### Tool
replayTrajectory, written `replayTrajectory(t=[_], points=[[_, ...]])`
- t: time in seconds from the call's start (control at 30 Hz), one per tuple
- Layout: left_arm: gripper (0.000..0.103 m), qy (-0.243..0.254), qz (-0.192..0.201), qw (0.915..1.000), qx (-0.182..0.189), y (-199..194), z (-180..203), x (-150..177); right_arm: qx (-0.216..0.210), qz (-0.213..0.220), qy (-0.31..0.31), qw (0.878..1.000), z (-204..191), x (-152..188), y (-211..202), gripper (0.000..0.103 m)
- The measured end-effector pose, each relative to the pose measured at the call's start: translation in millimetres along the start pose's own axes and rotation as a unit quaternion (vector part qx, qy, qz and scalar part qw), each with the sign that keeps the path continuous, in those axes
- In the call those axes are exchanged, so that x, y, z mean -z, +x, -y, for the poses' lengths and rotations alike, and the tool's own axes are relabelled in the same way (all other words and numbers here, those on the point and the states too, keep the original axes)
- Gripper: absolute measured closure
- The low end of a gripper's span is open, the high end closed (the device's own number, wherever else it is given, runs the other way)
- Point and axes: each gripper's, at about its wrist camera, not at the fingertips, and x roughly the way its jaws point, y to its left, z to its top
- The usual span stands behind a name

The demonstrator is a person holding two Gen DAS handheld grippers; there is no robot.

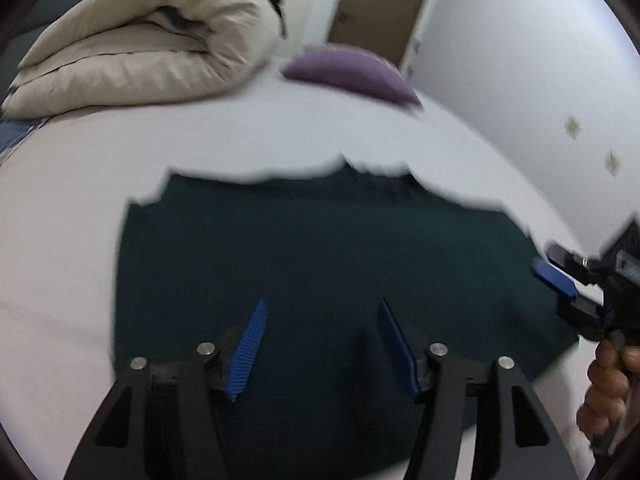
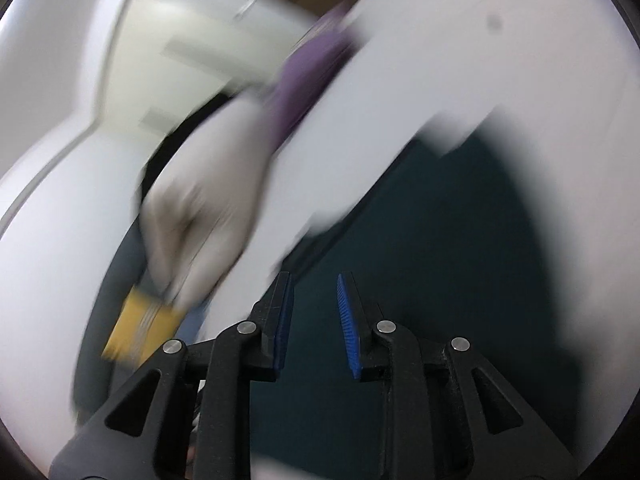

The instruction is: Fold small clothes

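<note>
The bed [image 1: 80,240] carries a dark green garment [image 1: 320,260] spread flat, long axis running left to right. The left gripper [image 1: 322,344] hangs over its near middle, fingers wide apart and empty; the right gripper [image 2: 313,320], fingers parted, is nearer the garment's right edge

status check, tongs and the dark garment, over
Left tongs open above dark green garment. Right tongs open at its edge. Garment flat on bed, nothing on it.
</note>
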Motion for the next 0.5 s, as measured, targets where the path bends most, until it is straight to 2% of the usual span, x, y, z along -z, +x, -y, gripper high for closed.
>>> replayTrajectory(t=[0.1, 0.17, 0.23, 0.33, 0.37, 0.5], points=[[0.042, 0.018, -0.009, 0.9995, -0.027, 8.6, 1.4, 24.5, -0.035, -0.1, -0.005, 0.994, -15.1, 54.9, 57.0, 0.079], [0.042, 0.016, -0.014, 0.9995, -0.022, 9.8, -3.2, 25.8, -0.001, -0.128, -0.003, 0.992, -3.5, 72.2, 78.5, 0.079], [0.042, 0.011, -0.022, 0.9995, -0.021, 10.4, -5.4, 21.1, -0.01, -0.109, 0.009, 0.994, 15.2, 68.0, 78.5, 0.086], [0.042, 0.014, -0.023, 0.9994, -0.024, 14.5, -6.0, 20.9, 0.007, -0.032, 0.052, 0.998, 42.7, 44.6, 43.6, 0.086], [0.042, 0.017, -0.02, 0.9993, -0.026, 15.0, -5.3, 21.6, 0.027, 0.0, 0.061, 0.998, 55.6, 35.6, 23.1, 0.086], [0.042, 0.013, -0.017, 0.9995, -0.023, 9.0, -6.5, 26.7, 0.078, 0.077, 0.088, 0.99, 82.3, 15.1, -37.4, 0.086]])
